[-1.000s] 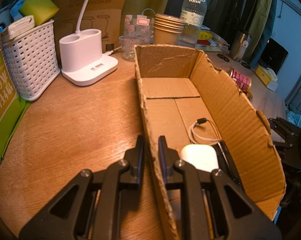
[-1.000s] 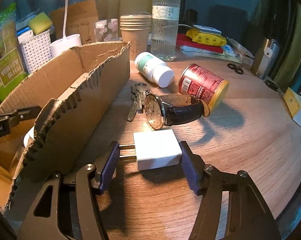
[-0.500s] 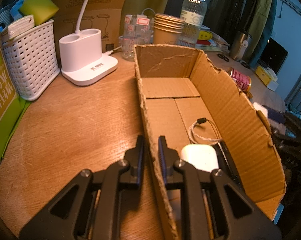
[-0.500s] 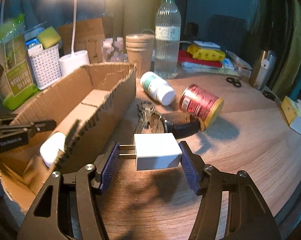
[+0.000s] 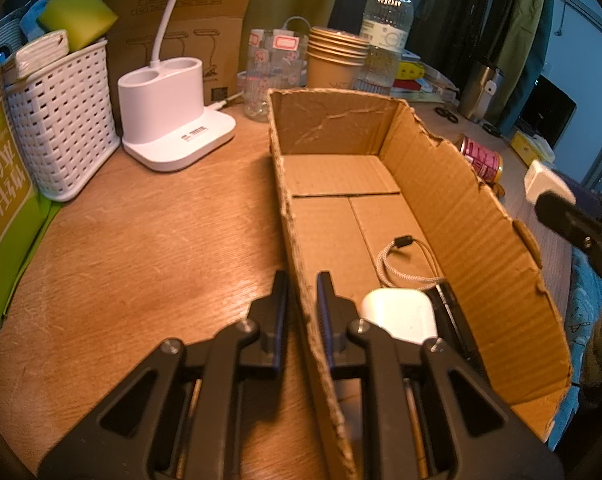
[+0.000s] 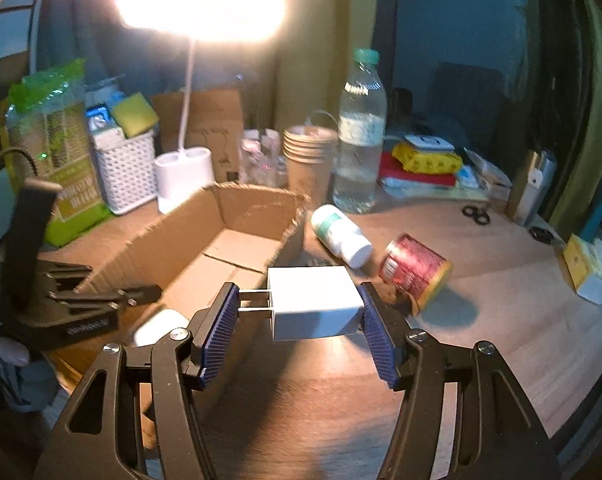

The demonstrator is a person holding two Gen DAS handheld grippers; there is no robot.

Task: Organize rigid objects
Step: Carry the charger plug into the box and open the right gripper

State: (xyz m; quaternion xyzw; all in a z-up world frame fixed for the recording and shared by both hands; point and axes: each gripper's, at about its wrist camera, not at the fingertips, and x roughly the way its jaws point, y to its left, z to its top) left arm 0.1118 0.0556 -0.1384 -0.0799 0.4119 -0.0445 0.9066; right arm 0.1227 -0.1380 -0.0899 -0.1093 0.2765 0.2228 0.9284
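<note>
My right tongs (image 6: 297, 322) have lifted the white plastic plug-in charger block (image 6: 313, 302) clear of the wooden table (image 6: 481, 320) and swung it toward the open brown cardboard box (image 6: 173, 240), so the pick is done and I judge only the drop remains. The charger sits crosswise between the blue pads, prongs against one, body against the other. My left tongs (image 5: 301, 304) stay pinched shut on the box's near wall, steadying it.

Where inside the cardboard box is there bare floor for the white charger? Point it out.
Free: the far half of the torn brown cardboard box, toward its end wall. Crowded: the near end, with the white rounded case, beige looped cord and black flat item.
</note>
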